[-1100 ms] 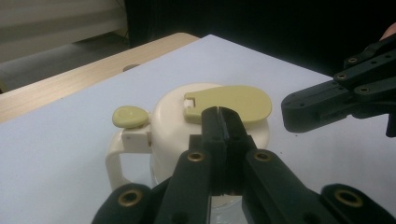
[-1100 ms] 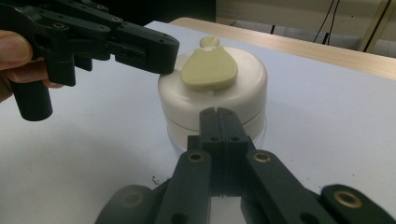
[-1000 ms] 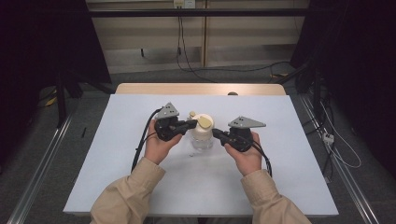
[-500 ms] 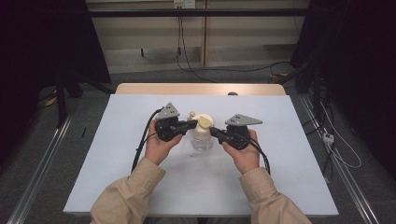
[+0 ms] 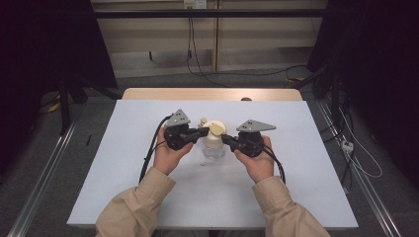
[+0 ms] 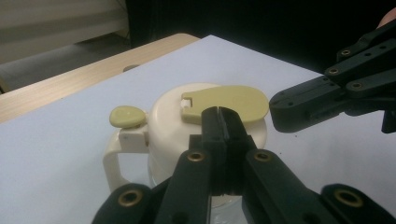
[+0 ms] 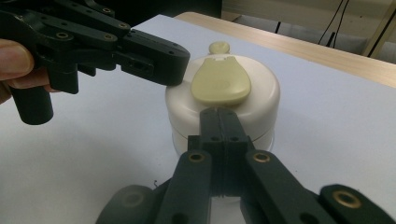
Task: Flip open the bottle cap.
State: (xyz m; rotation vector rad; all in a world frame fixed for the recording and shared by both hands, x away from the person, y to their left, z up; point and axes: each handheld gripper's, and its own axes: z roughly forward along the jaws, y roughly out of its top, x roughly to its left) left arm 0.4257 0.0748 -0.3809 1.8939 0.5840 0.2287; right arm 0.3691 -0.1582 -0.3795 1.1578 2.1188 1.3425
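A small pitcher (image 5: 213, 143) with a clear body, a cream lid (image 6: 177, 123) and a cream handle (image 6: 112, 161) stands upright near the middle of the white desk (image 5: 123, 168). On the lid lies a yellow-green flap (image 7: 221, 80), and a smaller yellow-green thumb tab (image 6: 127, 116) sits above the handle.

The person brings both tools to the lid from opposite sides. The left claw (image 5: 205, 130) has its jaws pressed together with nothing between them; its tip is at the rim of the lid, and in the left gripper view it lies just before the flap. The right claw (image 5: 225, 139) is closed in the same way and empty; in the right gripper view its tip meets the side of the lid below the flap. Whether the tips really press on the lid or only stand just beside it cannot be told.

It seems the step in hand is the approach to the lid, perhaps to steady the pitcher or to push the flap; no grasp is made yet. For the next move, one claw would probably have to open and take the lid or the handle, while the other holds the body steady. The pitcher looks light and may slide or tip on the smooth sheet if it is pushed from one side only.
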